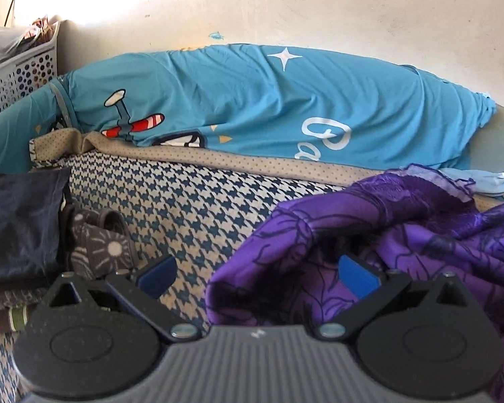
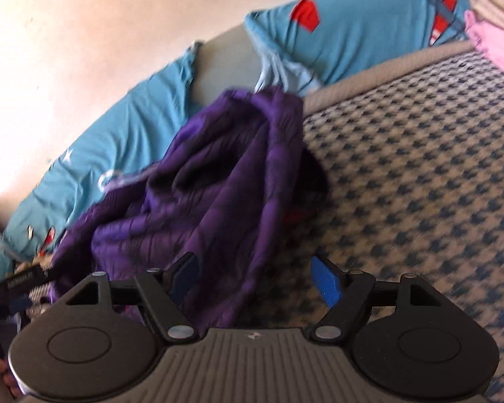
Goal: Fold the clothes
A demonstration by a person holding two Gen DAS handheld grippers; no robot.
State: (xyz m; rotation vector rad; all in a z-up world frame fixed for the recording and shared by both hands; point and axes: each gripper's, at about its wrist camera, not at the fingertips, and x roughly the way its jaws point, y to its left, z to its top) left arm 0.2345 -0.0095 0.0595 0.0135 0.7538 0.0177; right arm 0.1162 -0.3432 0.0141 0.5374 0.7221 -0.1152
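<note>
1. The left tool [image 1: 257,277] stands with its blue pads wide apart and nothing pinched; the purple fabric lies against the right-hand pad [image 1: 358,277], while the left-hand one hangs over bare bedcover.
2. The right tool [image 2: 255,278] is spread wide as well, its fingers gripping nothing; a fold of the purple cloth reaches down between them, nearer the left pad [image 2: 184,277].
3. The purple garment [image 1: 386,235], printed with dark flower outlines, lies crumpled in a heap on the houndstooth bedcover [image 1: 184,208].
4. To the left of that tool sits a dark folded cloth [image 1: 16,221] on a stack, with a grey patterned piece [image 1: 107,245] beside it.
5. Behind, a blue cartoon-print pillow [image 1: 252,100] lies along the wall [image 1: 285,6].
6. A perforated laundry basket [image 1: 20,70] stands in the far left corner.
7. In the right wrist view, pink folded clothes [image 2: 497,43] rest at the far right.
</note>
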